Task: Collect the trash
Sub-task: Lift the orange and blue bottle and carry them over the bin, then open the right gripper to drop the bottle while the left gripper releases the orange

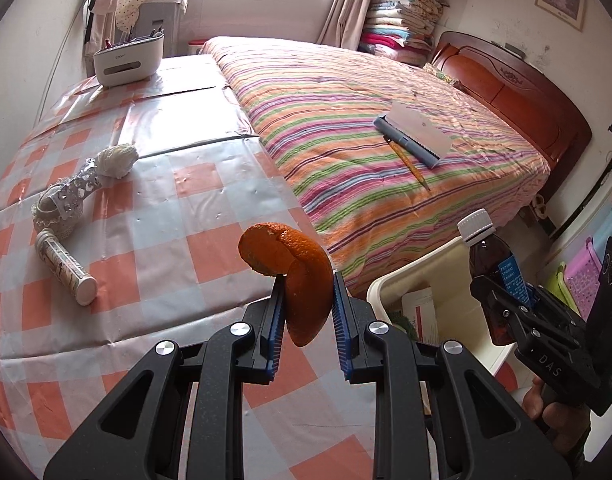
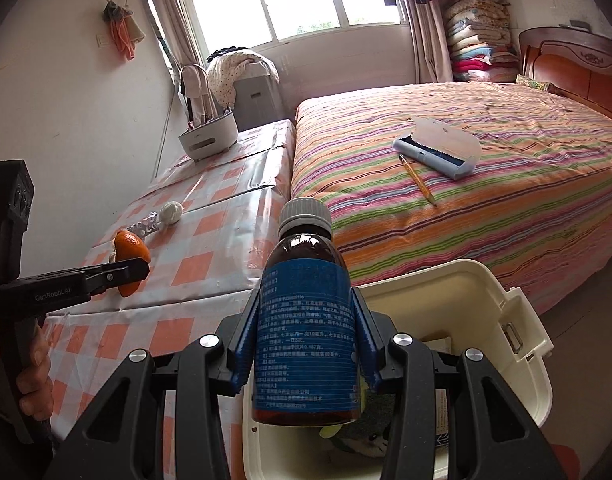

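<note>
1. My left gripper [image 1: 308,312] has its fingers clamped on an orange peel [image 1: 293,276], held above the edge of the checkered desk [image 1: 153,216].
2. My right gripper [image 2: 306,344] has its fingers clamped on a brown bottle [image 2: 306,320], upright over the cream bin [image 2: 486,304] beside the bed [image 2: 486,200].

Daylight pours in from the window [image 2: 306,4] at the far wall, which is blown out to near white in both views. It throws bright glare across the glossy checked cover of the desk [image 1: 177,120], washing out the pattern there. Strong fisheye bending curves the edges, and the corners fall into black vignette; focus is sharp throughout.
</note>
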Demonstrator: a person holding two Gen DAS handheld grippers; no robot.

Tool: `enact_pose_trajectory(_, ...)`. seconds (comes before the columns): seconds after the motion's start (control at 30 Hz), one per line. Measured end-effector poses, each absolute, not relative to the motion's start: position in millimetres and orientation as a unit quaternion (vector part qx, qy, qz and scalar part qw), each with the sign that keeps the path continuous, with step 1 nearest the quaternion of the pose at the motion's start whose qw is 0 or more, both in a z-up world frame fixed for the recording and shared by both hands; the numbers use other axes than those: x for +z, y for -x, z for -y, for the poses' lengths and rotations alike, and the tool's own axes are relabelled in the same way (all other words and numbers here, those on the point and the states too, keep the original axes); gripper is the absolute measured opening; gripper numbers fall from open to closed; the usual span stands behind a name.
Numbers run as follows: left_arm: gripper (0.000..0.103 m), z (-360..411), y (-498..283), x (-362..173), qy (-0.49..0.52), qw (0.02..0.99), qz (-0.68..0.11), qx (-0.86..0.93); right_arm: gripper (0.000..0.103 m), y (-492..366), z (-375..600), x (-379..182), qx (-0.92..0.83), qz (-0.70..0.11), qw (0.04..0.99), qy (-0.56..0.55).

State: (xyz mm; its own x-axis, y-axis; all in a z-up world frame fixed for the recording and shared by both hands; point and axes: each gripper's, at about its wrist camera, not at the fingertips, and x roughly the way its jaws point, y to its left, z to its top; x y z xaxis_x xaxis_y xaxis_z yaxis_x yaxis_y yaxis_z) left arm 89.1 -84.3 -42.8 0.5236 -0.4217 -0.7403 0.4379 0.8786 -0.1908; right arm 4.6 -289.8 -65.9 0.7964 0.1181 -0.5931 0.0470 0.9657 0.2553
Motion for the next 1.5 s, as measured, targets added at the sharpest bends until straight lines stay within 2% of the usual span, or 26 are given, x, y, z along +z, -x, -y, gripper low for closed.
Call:
enact_pose_trajectory(0.37,0.021,133,-64,-38,-0.035,0.857,-0.419,-0.297,0.043,10,313,-73,-0.014,-0.314,0.934,-0.169)
enact_pose_trajectory(0.47,0.021,144,-59,-40,-0.041,0.853,-0.42,-0.306,0.054,14,318,-69,-0.024,-0.299,0.938,-0.175)
enact_pose_trajectory(0.5,0.021,147,-58,-40,-0.043,0.852,-0.421,-0.308,0.055,17,319,-68,-0.026,-0.291,0.94,-0.178)
enact_pose_trajectory(0.87,0.021,181,-51,-55,-0.064,0.833,-0.436,-0.333,0.055,35,348,-53,-0.069,-0.225,0.944,-0.23)
enact_pose_trajectory(1.17,0.022,207,-49,-70,-0.077,0.813,-0.456,-0.353,0.055,35,348,-51,-0.067,-0.221,0.945,-0.233)
enact_pose_trajectory(1.27,0.026,215,-48,-74,-0.077,0.809,-0.458,-0.36,0.055,34,346,-51,-0.065,-0.221,0.946,-0.23)
enact_pose_trajectory(1.3,0.029,217,-47,-75,-0.08,0.808,-0.457,-0.362,0.055,34,346,-51,-0.065,-0.221,0.946,-0.229)
enact_pose_trajectory(1.37,0.044,222,-45,-76,-0.087,0.81,-0.45,-0.364,0.055,35,345,-52,-0.066,-0.219,0.947,-0.226)
enact_pose_trajectory(1.4,0.06,223,-43,-75,-0.089,0.814,-0.444,-0.363,0.055,35,345,-52,-0.066,-0.219,0.947,-0.226)
enact_pose_trajectory(1.5,0.076,223,-38,-70,-0.088,0.825,-0.426,-0.36,0.055,35,345,-52,-0.067,-0.219,0.947,-0.227)
